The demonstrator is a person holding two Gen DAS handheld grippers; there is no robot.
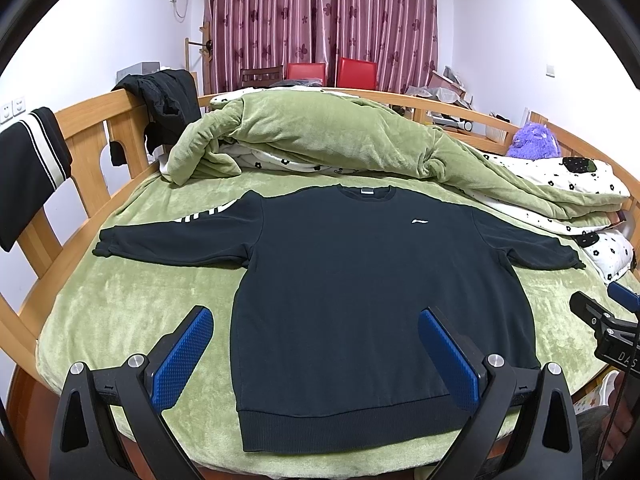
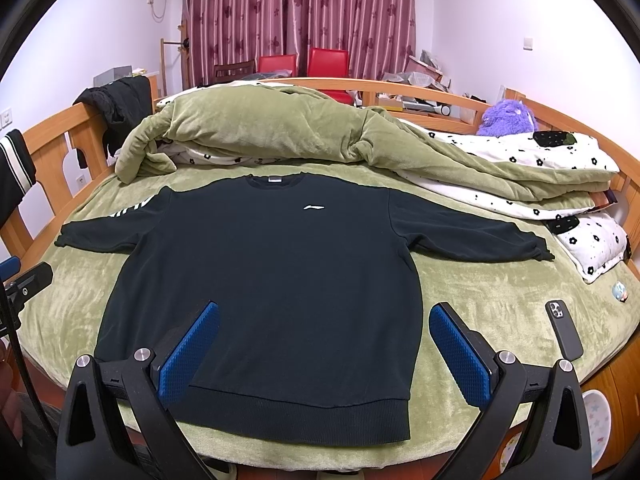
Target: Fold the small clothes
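My left gripper (image 1: 316,344) sits nearest the lens, blue pads (image 1: 182,356) spread wide, nothing between them. It hangs above the near hem of the black sweatshirt (image 1: 360,300), not touching the cloth as far as I can tell. Left pad is over bare green bed cover (image 1: 132,308), right pad over the shirt body.

My right gripper (image 2: 324,348) is also splayed wide and empty, left pad (image 2: 188,352) over the shirt, right pad over the green cover just past the shirt's right edge. Its tip shows at the right edge of the left view (image 1: 600,320).

Sweatshirt (image 2: 272,272) lies flat, front up, in the middle of the bed, hem near, collar far, both sleeves stretched out to the sides. White chest logo (image 2: 314,207) right of centre; white lettering on the left sleeve (image 2: 128,210), partly hidden.

Left to right beyond that: a black-and-white striped garment (image 1: 32,168) on the wooden bed rail (image 1: 80,120), a black jacket (image 1: 168,100) draped over the rail further back, a bunched green quilt (image 1: 320,136) just beyond the collar with floral white lining (image 2: 520,160), two red chairs (image 1: 332,74) by the curtain (image 1: 320,20), a purple plush toy (image 2: 506,118) far right.

Near right on the cover: a dark phone (image 2: 564,330), camera side up, and a small round item (image 2: 619,291) I can't identify.
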